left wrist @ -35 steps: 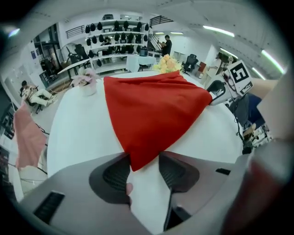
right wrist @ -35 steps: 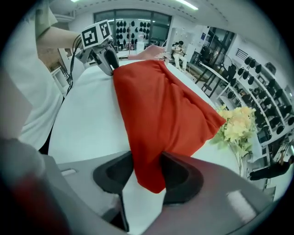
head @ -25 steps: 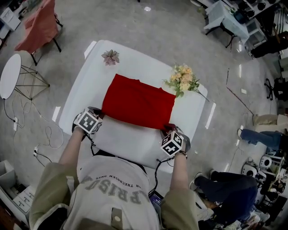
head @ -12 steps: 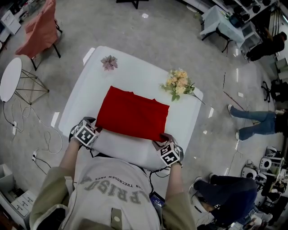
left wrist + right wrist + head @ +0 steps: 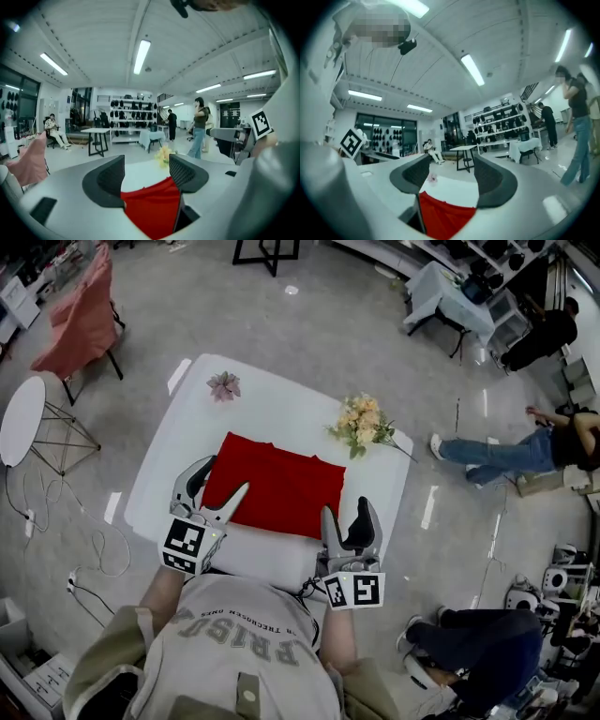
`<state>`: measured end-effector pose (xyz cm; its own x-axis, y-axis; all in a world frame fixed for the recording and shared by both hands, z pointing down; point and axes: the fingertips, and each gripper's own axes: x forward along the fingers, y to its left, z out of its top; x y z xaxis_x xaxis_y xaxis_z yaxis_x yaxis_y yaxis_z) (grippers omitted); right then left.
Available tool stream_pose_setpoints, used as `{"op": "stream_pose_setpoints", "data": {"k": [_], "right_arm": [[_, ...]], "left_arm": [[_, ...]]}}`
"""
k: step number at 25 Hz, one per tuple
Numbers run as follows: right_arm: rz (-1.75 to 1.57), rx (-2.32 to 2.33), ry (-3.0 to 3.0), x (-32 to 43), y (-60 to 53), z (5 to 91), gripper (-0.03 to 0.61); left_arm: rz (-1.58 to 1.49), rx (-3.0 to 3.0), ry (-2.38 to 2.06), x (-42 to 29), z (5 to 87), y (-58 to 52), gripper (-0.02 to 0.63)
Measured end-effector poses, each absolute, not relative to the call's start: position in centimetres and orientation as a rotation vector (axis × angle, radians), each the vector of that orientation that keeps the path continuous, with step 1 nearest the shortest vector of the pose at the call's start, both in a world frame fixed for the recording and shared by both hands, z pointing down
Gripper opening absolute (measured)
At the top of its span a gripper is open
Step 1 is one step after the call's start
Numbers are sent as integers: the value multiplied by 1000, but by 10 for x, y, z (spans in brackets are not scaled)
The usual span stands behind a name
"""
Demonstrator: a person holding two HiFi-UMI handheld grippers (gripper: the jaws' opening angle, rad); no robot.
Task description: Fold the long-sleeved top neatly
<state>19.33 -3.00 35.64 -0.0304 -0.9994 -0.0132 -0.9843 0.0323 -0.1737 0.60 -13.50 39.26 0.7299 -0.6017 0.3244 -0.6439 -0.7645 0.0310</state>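
Note:
The red long-sleeved top (image 5: 275,486) lies folded as a flat rectangle on the white table (image 5: 178,437). Both grippers are lifted off it, over the table's near edge. My left gripper (image 5: 222,479) hangs above the top's near left corner, its jaws opening with nothing between them. At the near right corner my right gripper (image 5: 348,512) is likewise opening and empty. In the left gripper view the top (image 5: 152,211) shows below the spread left gripper (image 5: 146,168). The right gripper view has the top (image 5: 443,213) beneath the right gripper (image 5: 446,171).
A bunch of yellow flowers (image 5: 361,423) lies at the table's far right, a pink flower (image 5: 224,385) at its far left. A round side table (image 5: 19,409), a draped chair (image 5: 80,301) and floor cables (image 5: 94,531) stand left. People (image 5: 506,451) are at the right.
Both grippers let go of the top's near edge, rose well above the table and opened their jaws. The top stays folded flat.

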Motion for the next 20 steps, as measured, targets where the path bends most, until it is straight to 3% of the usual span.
{"op": "stream_pose_setpoints", "data": {"k": [2,6,8,10,11,13,20], "right_arm": [[-131,-2086,2117,181,-33,344,288],[-18,-2161,2150,161,-38,332,262],[23,-2229,2136,157,-36,328,170],[73,-2293,2123,153,-34,325,150],[104,-2317,2119,150,-32,322,84],[167,-2349,2120,145,-31,316,24],[219,-2361,2112,144,-32,309,2]], "left_arm": [[338,2837,-1048,18,372,-130,292],[193,2911,-1112,29,348,-120,147],[136,2929,-1154,30,338,-118,105],[80,2938,-1194,29,327,-117,61],[61,2933,-1206,28,324,-116,41],[34,2921,-1212,25,320,-115,24],[-6,2922,-1201,22,319,-112,12]]}}
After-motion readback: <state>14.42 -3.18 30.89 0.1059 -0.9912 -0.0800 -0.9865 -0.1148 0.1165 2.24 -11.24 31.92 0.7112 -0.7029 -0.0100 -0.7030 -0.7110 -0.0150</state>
